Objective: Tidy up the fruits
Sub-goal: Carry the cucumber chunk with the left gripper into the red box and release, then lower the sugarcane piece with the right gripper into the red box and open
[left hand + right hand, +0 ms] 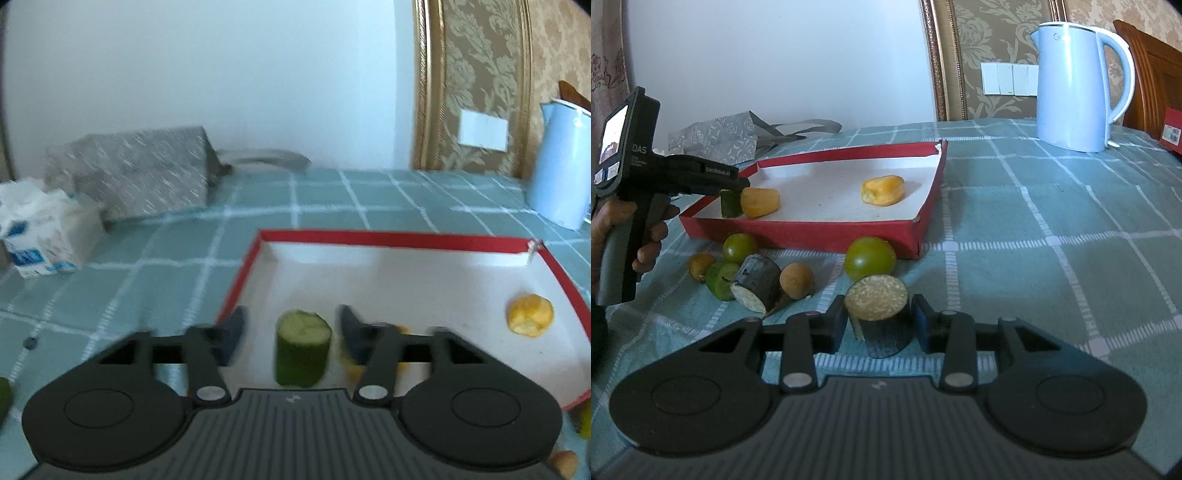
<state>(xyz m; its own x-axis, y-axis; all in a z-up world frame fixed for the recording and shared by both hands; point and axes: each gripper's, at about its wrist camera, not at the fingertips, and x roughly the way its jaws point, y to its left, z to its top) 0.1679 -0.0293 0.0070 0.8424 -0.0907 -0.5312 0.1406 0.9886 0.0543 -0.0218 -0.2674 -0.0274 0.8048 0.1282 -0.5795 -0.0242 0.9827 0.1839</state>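
Checked teal tablecloth (1052, 221) carries a red-rimmed tray (812, 232) whose left corner holds an upright cucumber piece (303, 349) between the left gripper (291, 332)'s spread fingers, while the right gripper (879, 321) pinches a dark sugarcane chunk (877, 306) before the tray's near edge.

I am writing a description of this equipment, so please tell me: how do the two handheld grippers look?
Both grippers, left gripper and right gripper, are matte black, with a ribbed body, two round discs, silver pivot pins and dark blue finger pads. From outside, the left one shows a pistol grip, a small screen and white lettering.
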